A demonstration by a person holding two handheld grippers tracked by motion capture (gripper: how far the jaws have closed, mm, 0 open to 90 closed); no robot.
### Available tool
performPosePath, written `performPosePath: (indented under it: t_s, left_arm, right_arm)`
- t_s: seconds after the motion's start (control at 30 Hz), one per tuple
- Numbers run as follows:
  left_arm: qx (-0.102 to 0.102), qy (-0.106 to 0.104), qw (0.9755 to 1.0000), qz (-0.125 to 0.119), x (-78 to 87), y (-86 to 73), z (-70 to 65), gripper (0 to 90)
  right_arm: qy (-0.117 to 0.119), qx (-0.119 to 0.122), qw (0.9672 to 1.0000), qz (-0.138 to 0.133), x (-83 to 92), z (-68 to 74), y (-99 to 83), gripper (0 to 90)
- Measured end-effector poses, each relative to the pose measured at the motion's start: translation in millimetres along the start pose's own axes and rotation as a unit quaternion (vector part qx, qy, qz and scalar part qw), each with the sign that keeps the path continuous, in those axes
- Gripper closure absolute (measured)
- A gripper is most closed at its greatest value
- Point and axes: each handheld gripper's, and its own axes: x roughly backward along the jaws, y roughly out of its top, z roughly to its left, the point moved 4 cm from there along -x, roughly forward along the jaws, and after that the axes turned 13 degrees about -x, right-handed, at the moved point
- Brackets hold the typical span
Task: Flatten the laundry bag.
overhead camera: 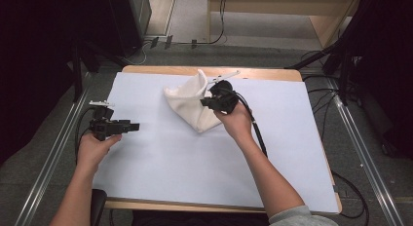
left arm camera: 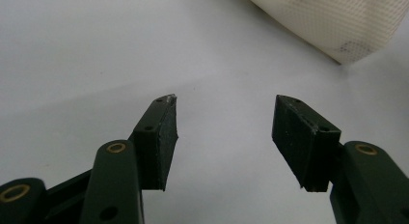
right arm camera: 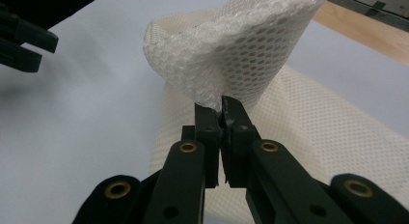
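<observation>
The right tool [right arm camera: 223, 113] pinches a fold of the mesh cloth [overhead camera: 191, 102] near the counter's [overhead camera: 195, 162] far edge, lifting it, probably to fold it over. The left tool [overhead camera: 130, 126], spread and empty, waits near the left edge.

Cream mesh cloth [right arm camera: 270, 55], matt white tabletop [overhead camera: 195, 158]

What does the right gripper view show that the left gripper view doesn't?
Right gripper view: the right gripper shut on a raised fold of the mesh cloth, the table's wooden edge, and the left gripper farther off. Left gripper view: the left gripper's own jaws standing open over the white sheet, nothing between them. Both: the mesh cloth and the white sheet.
</observation>
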Motion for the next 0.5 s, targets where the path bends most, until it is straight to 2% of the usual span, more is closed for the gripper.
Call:
performPosePath:
  t_s: [0.1, 0.27, 0.43, 0.47, 0.5]
  left_arm:
    - [0.003, 0.003, 1.0, 0.001, 1.4, -2.5, 2.3, 43.4]
    - [0.014, 0.007, 0.9999, -0.002, 4.8, -6.8, 6.6, 43.7]
    - [0.017, 0.009, 0.9998, 0.001, 6.5, -9.4, 8.3, 43.8]
    - [0.018, 0.012, 0.9998, 0.0, 7.8, -10.5, 9.4, 43.8]
    - [0.02, 0.013, 0.9997, 0.0, 8.2, -11.0, 9.8, 43.8]
  right_arm:
    - [0.003, 0.011, 0.9999, 0.008, -7.0, 7.1, -1.1, 88.3]
    - [0.021, 0.02, 0.9992, 0.029, -26.4, 22.8, -5.8, 87.9]
    - [0.035, 0.022, 0.9984, 0.038, -32.9, 30.0, -8.0, 85.8]
    - [0.049, 0.017, 0.9978, 0.04, -33.6, 33.6, -8.6, 81.8]
    - [0.054, 0.016, 0.9977, 0.039, -32.9, 34.8, -8.6, 81.3]
